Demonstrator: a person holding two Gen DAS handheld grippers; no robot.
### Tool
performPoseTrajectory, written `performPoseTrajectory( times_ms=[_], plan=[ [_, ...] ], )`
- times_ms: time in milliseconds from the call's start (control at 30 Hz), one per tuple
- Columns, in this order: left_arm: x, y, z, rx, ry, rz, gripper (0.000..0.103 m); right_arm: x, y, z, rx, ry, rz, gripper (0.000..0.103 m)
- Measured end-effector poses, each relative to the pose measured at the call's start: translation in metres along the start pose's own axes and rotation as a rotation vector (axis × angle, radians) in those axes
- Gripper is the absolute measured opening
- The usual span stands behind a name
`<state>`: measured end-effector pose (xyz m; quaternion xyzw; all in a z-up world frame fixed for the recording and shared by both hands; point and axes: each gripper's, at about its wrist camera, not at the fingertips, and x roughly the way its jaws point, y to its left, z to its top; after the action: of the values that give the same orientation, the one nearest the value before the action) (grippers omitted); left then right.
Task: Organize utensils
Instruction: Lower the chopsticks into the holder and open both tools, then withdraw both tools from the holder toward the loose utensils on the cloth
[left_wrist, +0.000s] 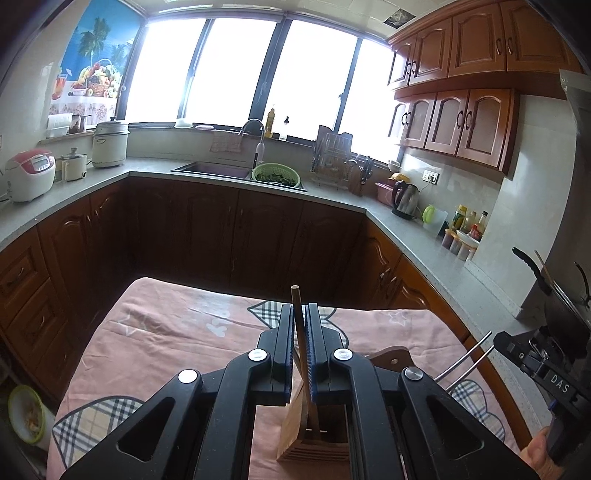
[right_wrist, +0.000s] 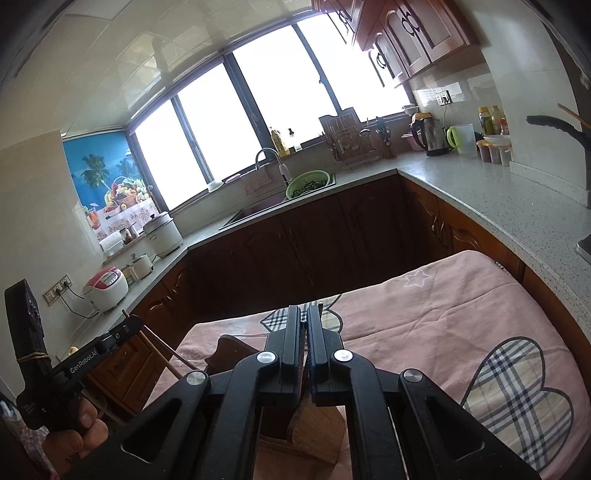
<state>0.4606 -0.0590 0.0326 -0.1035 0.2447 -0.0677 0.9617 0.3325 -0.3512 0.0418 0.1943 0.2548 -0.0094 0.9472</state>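
Note:
My left gripper (left_wrist: 300, 314) is shut on a wooden chopstick (left_wrist: 300, 325). The chopstick stands nearly upright and its lower end goes down into a wooden utensil holder (left_wrist: 314, 439) on the pink cloth. My right gripper (right_wrist: 306, 317) is shut on a thin dark utensil handle whose tip (right_wrist: 320, 305) shows just above the fingers, over the same holder (right_wrist: 314, 428). In the right wrist view the left gripper (right_wrist: 125, 328) appears at the left with the chopstick (right_wrist: 162, 354). In the left wrist view the right gripper (left_wrist: 495, 338) appears at the right with metal rods (left_wrist: 463, 363) sticking out.
A table with a pink cloth (left_wrist: 166, 332) with plaid hearts lies below both grippers. Kitchen counters (left_wrist: 110, 177) wrap around with a sink (left_wrist: 214, 168), green colander (left_wrist: 276, 175), rice cooker (left_wrist: 29, 175), kettle (left_wrist: 406, 199) and bottles. A black pan handle (left_wrist: 528, 264) sticks out at right.

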Motion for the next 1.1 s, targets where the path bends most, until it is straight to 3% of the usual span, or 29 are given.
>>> performPoseTrajectory(
  times_ms=[300,333,500,533,600,667,733,867,967,1100],
  plan=[
    [-0.019,0.023,-0.009,0.005,0.012,-0.009,0.006,0.002,0.002,0.001,-0.006,0.012,0.001,0.004],
    [-0.020,0.023,-0.009,0.001,0.016,-0.013,0.008,0.002,0.002,0.001,-0.005,0.014,0.005,0.007],
    [-0.028,0.027,-0.007,-0.004,-0.001,-0.002,0.034,-0.001,0.000,0.003,0.009,0.009,0.017,0.010],
    [-0.031,0.027,-0.007,-0.003,-0.005,0.000,0.035,-0.003,0.000,0.004,0.014,0.006,0.016,0.013],
    [-0.037,0.028,-0.008,0.002,-0.010,0.002,0.050,-0.008,-0.002,0.006,0.023,-0.009,0.006,0.031],
    [-0.045,0.028,-0.010,0.010,-0.020,0.009,0.061,-0.015,-0.005,0.007,0.036,-0.032,0.003,0.055],
    [-0.054,0.029,-0.014,0.016,-0.026,0.020,0.070,-0.022,-0.008,0.007,0.054,-0.052,0.001,0.057],
    [-0.072,0.032,-0.028,0.017,-0.016,0.042,0.087,-0.038,-0.017,0.004,0.092,-0.080,0.004,0.086],
    [-0.086,0.035,-0.040,0.017,0.002,0.050,0.088,-0.051,-0.020,-0.003,0.095,-0.095,-0.002,0.094],
    [-0.105,0.038,-0.058,0.008,0.048,0.058,0.089,-0.069,-0.023,-0.017,0.106,-0.085,0.004,0.096]
  ],
)
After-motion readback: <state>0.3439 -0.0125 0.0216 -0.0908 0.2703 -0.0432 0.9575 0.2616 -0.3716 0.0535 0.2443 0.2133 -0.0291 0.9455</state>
